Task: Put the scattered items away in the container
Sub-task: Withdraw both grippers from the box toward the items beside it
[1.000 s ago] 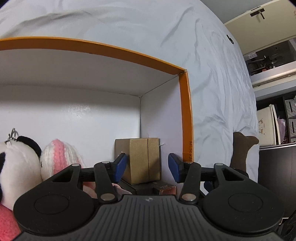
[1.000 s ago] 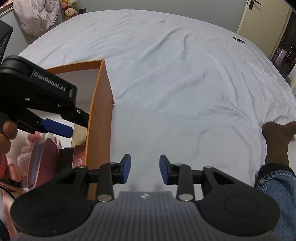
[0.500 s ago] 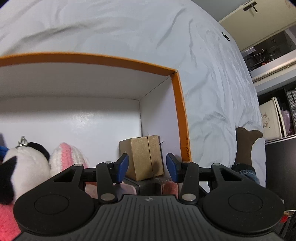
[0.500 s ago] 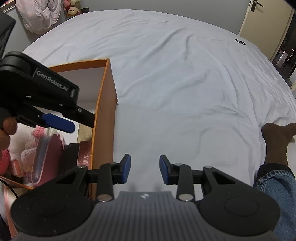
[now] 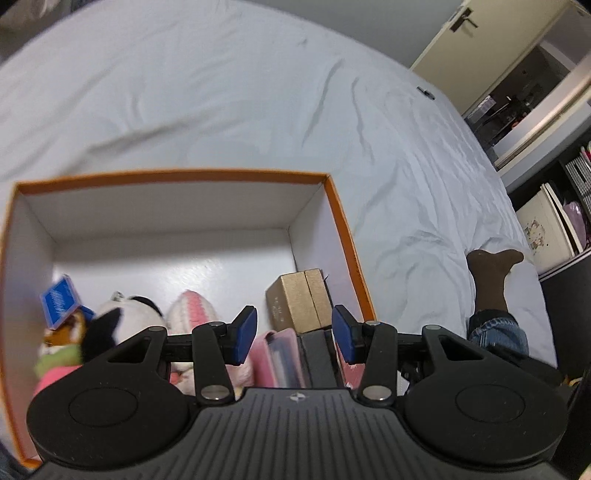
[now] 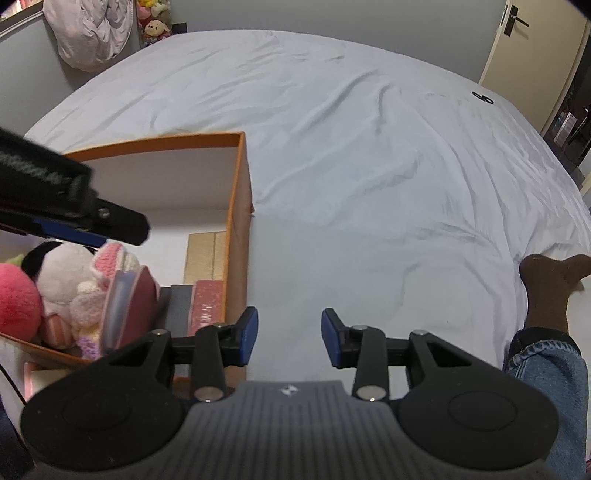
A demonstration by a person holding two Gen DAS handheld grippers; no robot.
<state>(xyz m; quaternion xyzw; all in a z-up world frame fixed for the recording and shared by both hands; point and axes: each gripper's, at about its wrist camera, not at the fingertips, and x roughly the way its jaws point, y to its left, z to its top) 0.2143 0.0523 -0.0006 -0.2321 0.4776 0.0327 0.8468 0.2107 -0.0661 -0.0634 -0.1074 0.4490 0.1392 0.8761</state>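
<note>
Above the orange box (image 5: 347, 236) my left claw (image 5: 293, 334) hangs apart and empty, my right claw (image 6: 290, 338), opening on nothing, could clip its wall.

A home bedroom: a wide bed (image 6: 332, 147) under a rumpled white sheet fills both views, soft toys (image 6: 153, 18) at upper left, a door (image 6: 532, 48) upper right.

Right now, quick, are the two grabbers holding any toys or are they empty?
Left gripper: open and empty, above the orange box.
Right gripper: empty, jaws opening over the white bed sheet.
</note>
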